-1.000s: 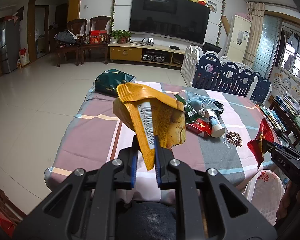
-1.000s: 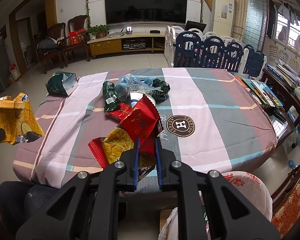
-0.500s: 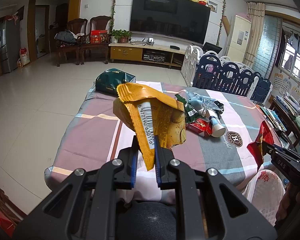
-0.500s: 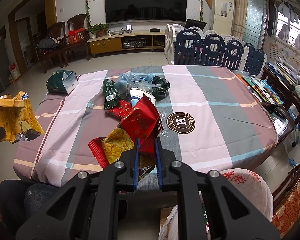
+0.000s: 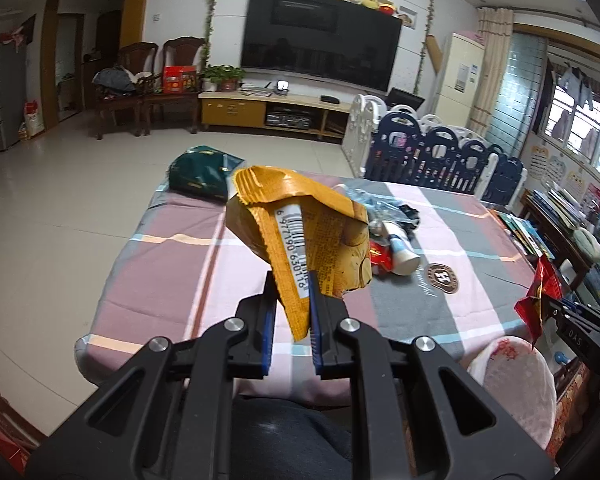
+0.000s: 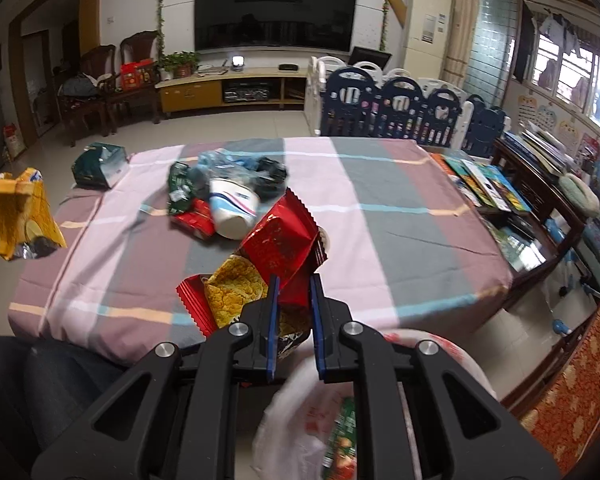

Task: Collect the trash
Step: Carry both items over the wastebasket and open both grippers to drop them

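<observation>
My left gripper (image 5: 292, 296) is shut on a crumpled orange snack wrapper (image 5: 300, 232) with a barcode, held up over the near edge of the table. The same orange wrapper (image 6: 16, 216) shows at the far left of the right wrist view. My right gripper (image 6: 293, 300) is shut on a red snack wrapper (image 6: 284, 248) with a yellow picture on it, above a white plastic trash bag (image 6: 300, 420) that hangs open below the table's edge. In the left wrist view the red wrapper (image 5: 540, 296) and the bag (image 5: 516, 376) sit at the right.
A striped cloth covers the table (image 6: 380, 208). On it lie a paper cup (image 6: 232, 208), green and red wrappers (image 6: 188, 208), a clear plastic bag (image 6: 236, 164) and a dark green box (image 6: 96, 164). Books (image 6: 488, 188) line a side table on the right. A person's dark trouser leg (image 6: 40, 384) shows below.
My right gripper has moved right with the red wrapper, bringing the white bag's open mouth under it. The left gripper and its orange wrapper have hardly moved.
</observation>
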Tool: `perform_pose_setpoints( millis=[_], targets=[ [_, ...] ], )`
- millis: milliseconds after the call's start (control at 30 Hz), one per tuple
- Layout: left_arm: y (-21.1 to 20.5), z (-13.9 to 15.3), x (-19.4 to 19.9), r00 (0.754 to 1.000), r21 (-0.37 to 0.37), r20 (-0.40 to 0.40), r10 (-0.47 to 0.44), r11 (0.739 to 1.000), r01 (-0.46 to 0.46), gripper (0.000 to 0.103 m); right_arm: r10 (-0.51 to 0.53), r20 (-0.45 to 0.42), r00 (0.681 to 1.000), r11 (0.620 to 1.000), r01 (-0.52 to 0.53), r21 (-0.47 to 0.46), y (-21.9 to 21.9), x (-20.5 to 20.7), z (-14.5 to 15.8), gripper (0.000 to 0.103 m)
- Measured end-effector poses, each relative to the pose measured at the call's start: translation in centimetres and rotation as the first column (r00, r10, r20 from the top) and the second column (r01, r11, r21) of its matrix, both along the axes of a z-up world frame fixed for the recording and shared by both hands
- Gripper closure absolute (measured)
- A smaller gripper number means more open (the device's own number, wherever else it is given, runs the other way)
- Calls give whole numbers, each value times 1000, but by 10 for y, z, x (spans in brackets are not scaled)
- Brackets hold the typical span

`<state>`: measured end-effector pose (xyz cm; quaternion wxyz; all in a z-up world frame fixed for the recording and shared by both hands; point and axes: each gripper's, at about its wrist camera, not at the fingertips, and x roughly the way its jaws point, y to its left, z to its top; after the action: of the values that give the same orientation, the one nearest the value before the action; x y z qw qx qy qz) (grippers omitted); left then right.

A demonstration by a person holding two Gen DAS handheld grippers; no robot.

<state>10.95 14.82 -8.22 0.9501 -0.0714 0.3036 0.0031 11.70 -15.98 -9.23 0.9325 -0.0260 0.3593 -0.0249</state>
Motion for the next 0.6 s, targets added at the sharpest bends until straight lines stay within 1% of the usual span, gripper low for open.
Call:
perform_pose_setpoints(
  millis=[133, 200, 267, 333, 367, 433, 467, 500, 533, 567, 600],
  targets=[
    [-32, 0, -3, 995, -10, -13, -96, 995, 96, 88, -77, -46, 996, 997, 77, 2, -43, -21, -11, 88],
    [-48, -2, -3, 988, -23, -26, -149, 989, 149, 88, -117, -91, 989, 993, 118, 2, -66, -32, -26, 88],
    [-67, -5, -4, 975, -44, -46, -220, 975, 218, 88, -152, -143, 978, 988, 154, 3, -84, -42, -43, 88],
    [-86, -9, -4, 954, -52, -70, -291, 956, 288, 88, -174, -206, 963, 983, 181, 14, -97, -50, -61, 88],
    [-99, -12, -4, 942, -38, -87, -325, 946, 323, 88, -182, -249, 951, 980, 196, 29, -104, -54, -73, 87],
    [-125, -18, -6, 917, -7, -115, -381, 924, 383, 88, -200, -323, 925, 972, 229, 57, -116, -60, -93, 76],
    [-140, -22, -6, 893, -15, -134, -429, 902, 431, 88, -208, -361, 909, 965, 252, 77, -124, -62, -102, 62],
    [-151, -26, -6, 875, -30, -146, -462, 886, 463, 88, -224, -373, 900, 952, 284, 113, -135, -66, -106, 57],
    [-162, -29, -6, 851, -45, -161, -501, 865, 500, 88, -239, -367, 899, 940, 310, 145, -143, -70, -106, 49],
    [-181, -35, -7, 816, -51, -182, -549, 834, 550, 88, -262, -355, 897, 922, 342, 183, -154, -75, -103, 46],
    [-194, -40, -9, 791, -41, -196, -580, 811, 584, 88, -281, -338, 898, 910, 361, 204, -163, -79, -99, 45]
  ],
)
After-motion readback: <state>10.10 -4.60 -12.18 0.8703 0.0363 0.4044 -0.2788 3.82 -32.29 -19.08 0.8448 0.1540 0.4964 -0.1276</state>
